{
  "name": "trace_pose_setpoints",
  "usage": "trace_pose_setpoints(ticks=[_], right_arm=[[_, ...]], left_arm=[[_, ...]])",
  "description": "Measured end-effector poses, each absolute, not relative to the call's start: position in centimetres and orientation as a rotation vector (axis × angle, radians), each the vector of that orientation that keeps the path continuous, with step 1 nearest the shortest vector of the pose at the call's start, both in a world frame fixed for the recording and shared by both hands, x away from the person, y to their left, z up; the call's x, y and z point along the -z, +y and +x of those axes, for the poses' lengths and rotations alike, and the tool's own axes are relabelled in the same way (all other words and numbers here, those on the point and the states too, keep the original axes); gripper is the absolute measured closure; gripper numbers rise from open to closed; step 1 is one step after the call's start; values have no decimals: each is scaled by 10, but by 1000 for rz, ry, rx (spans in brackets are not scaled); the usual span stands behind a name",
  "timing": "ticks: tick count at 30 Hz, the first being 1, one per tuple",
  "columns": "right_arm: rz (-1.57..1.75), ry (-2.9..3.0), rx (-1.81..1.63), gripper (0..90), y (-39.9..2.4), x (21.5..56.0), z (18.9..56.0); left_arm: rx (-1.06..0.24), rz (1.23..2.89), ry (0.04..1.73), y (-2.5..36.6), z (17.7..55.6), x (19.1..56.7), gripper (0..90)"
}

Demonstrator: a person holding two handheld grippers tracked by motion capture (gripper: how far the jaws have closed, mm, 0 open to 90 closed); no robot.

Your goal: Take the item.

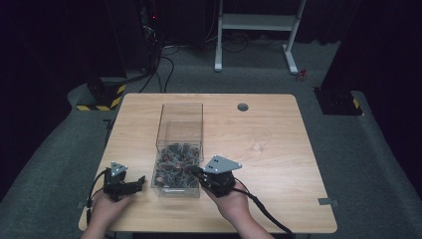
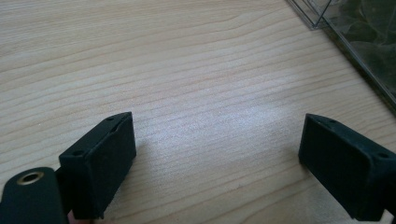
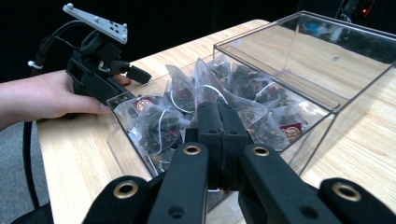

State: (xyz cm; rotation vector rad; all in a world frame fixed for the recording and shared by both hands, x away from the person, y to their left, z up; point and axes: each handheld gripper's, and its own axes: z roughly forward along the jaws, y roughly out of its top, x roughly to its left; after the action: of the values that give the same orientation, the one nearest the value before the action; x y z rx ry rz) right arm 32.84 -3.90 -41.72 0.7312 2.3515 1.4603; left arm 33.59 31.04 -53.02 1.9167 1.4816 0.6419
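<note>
High view: I sit at the near edge of a pale wooden bench (image 1: pixel 259 124), one pair of tongs in each hand. A clear, open-topped rectangular plastic box (image 1: pixel 180 149) stands between my hands, its near half heaped with small translucent sachets of dark dried bits (image 1: pixel 175 167), some bearing red labels; its far half looks bare.

My left tongs (image 1: pixel 139 180) rest low over the bench just left of the box, pointing toward it. In the left gripper view their two black jaws stand wide apart with nothing but wood grain between them, and a corner of the box shows at the upper right.

My right tongs (image 3: pixel 222 128) reach over the near right corner of the box. In the right gripper view the jaws are pressed together, tips right at the sachets (image 3: pixel 187 107) on top of the heap; I cannot tell whether a fold of sachet is pinched between them. Beyond the box, that view shows my left hand (image 3: pixel 46 95) with its tongs, the grey three-cornered plate (image 3: pixel 95 22) on top.

A small dark round grommet (image 1: pixel 243 106) sits in the bench near its far edge.
</note>
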Motion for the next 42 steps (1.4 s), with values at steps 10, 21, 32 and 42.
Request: trace_pose_setpoints(ticks=[10, 21, 32, 42], right_arm=[[740, 2319, -1450, 900, -52, 414, 327], [787, 2297, -1440, 900, -69, 418, 329], [823, 2273, -1422, 900, -82, 418, 330], [852, 2258, -1401, 900, -94, 420, 332]], left_arm=[[-642, 1917, 1482, 310, 336, 530, 113], [-641, 1916, 1482, 310, 336, 530, 113], [-642, 1916, 1482, 310, 336, 530, 113], [-642, 1910, 1484, 310, 336, 530, 113]])
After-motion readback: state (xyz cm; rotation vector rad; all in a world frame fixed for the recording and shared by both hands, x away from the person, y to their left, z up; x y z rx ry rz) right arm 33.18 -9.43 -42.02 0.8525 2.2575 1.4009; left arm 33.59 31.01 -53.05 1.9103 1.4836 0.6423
